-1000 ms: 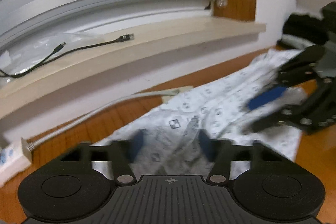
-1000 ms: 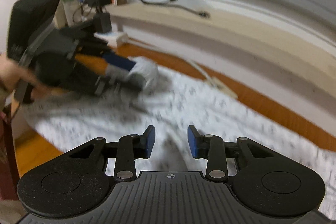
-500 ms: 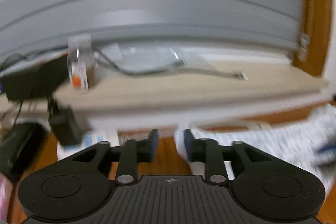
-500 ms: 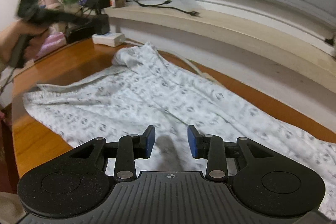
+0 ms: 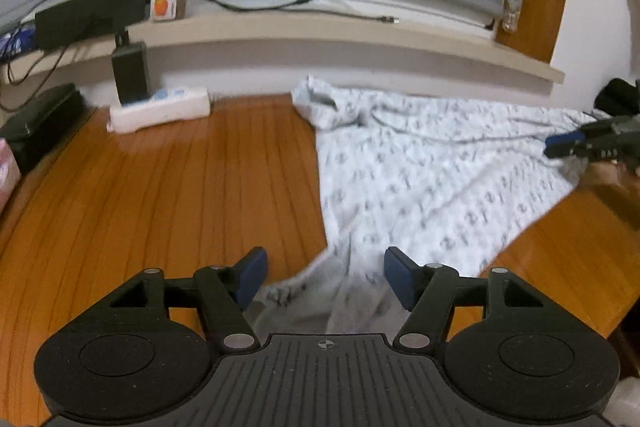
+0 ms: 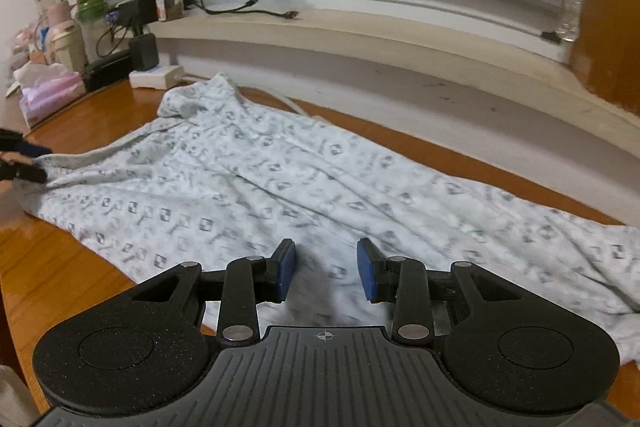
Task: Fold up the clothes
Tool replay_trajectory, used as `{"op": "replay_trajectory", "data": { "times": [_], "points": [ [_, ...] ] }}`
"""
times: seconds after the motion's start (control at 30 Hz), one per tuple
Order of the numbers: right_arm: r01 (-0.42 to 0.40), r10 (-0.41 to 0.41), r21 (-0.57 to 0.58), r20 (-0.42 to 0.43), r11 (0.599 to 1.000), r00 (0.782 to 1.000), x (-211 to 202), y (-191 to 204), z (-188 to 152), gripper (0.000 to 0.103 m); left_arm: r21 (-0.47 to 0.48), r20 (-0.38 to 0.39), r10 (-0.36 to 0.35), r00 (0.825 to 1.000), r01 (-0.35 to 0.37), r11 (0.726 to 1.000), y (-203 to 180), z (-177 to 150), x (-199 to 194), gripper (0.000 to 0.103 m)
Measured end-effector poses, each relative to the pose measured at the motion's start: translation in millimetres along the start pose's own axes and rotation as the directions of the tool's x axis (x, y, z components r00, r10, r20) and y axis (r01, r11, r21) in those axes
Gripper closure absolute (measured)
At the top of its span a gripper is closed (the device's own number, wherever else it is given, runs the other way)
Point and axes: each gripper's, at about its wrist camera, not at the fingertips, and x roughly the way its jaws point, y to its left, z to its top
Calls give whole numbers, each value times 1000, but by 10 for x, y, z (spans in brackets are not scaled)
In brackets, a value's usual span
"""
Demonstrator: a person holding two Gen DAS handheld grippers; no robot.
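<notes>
The patterned garment (image 6: 288, 187) is lying spread on the wooden table (image 5: 160, 195), its long axis running along the windowsill (image 6: 360, 35) wall, with one bunched end pointing toward the white power strip (image 6: 156, 77). I am tilting my left gripper (image 5: 325, 279) downward over the cloth's near corner; its jaws are opening, cloth lying below them, pads not pressing. I am angling my right gripper (image 6: 326, 269) down over the garment's middle, released, jaws partly apart and gripping nothing. A pink tissue pack (image 6: 48, 93) is sitting at the table's far left.
</notes>
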Motion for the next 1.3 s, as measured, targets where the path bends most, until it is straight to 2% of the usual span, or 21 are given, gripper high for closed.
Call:
{"op": "replay_trajectory", "data": {
  "times": [0.03,0.07,0.1,0.13,0.3,0.5,0.6,0.77,0.97,1.07,1.13,1.17,1.2,1.3],
  "points": [
    [10,-10,7,2,1000,1000,-21,-37,-12,68,0,-8,-13,1000,13,1000,1,-11,6,39],
    [26,-26,13,2,1000,1000,-39,-77,-26,68,9,-14,-13,1000,14,1000,-9,-15,14,53],
    [42,-42,19,3,999,999,-57,-125,-46,68,18,-20,-15,1000,15,1000,-22,-16,21,82],
    [49,-50,30,3,998,999,-71,-174,-70,68,21,-24,-20,1000,20,1000,-26,-15,21,95],
    [87,-88,72,12,994,996,-156,-390,-171,69,19,20,24,1000,-24,1000,-32,12,-296,98],
    [87,-92,90,54,992,994,-298,-452,-174,69,-49,7,133,991,-133,990,505,-124,-947,98],
    [73,-77,82,55,994,996,-293,-399,-163,69,-95,-48,145,988,-149,984,773,-241,-1142,95],
    [73,-76,69,48,995,996,-274,-370,-226,69,-108,-13,194,981,-194,975,836,-161,-1264,94],
    [68,-73,81,55,994,996,-347,-403,-310,67,-50,12,179,984,-178,983,690,132,-1030,94],
    [92,-95,41,73,995,993,-414,-380,-371,67,-14,24,155,988,-154,988,542,257,-815,94],
    [137,-135,-11,97,991,986,-468,-343,-427,67,26,38,153,987,-154,988,385,324,-665,83],
    [147,-145,-17,101,989,984,-496,-355,-454,67,46,50,150,987,-152,987,288,362,-571,73],
    [158,-154,-24,105,987,982,-523,-368,-480,67,68,65,145,987,-149,986,182,402,-469,73],
    [183,-181,-5,108,983,978,-596,-468,-543,67,69,82,51,995,-57,996,-61,556,-134,73]
  ]
}}
